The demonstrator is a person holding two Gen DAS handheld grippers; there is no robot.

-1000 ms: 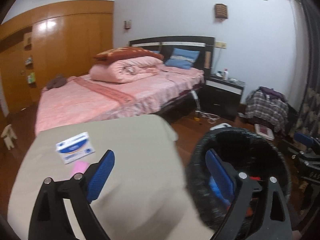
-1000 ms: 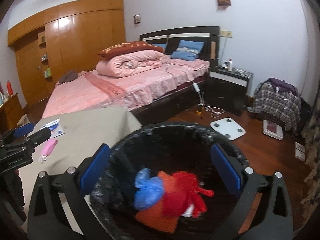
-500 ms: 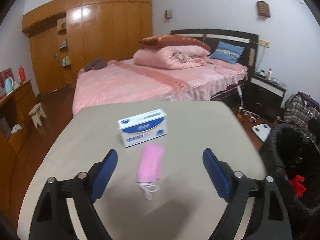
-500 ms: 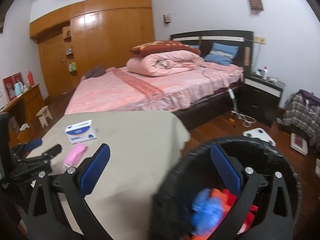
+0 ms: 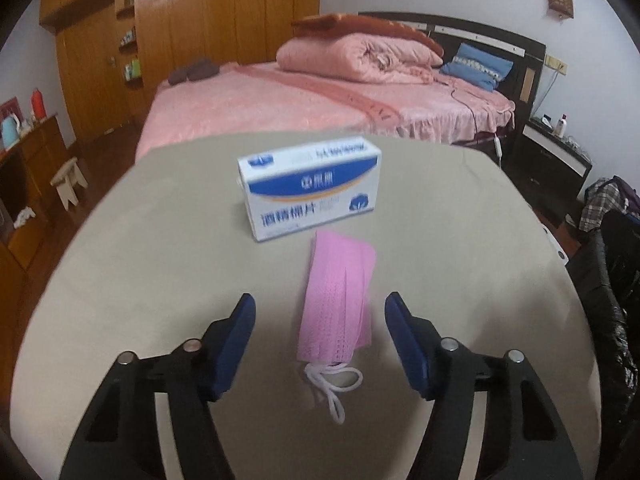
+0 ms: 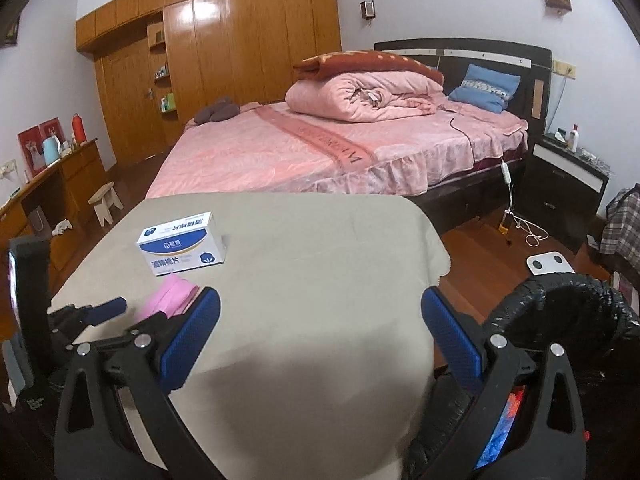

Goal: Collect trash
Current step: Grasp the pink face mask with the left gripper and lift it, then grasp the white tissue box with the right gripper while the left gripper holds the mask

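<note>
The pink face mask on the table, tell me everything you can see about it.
The pink face mask is a pleated disposable one, folded lengthwise and lying flat on the beige tablecloth. Its white ear loops trail from the near end. It lies just in front of the blue-and-white box. The left gripper straddles it, jaws just closing in, pads not touching it.
</note>
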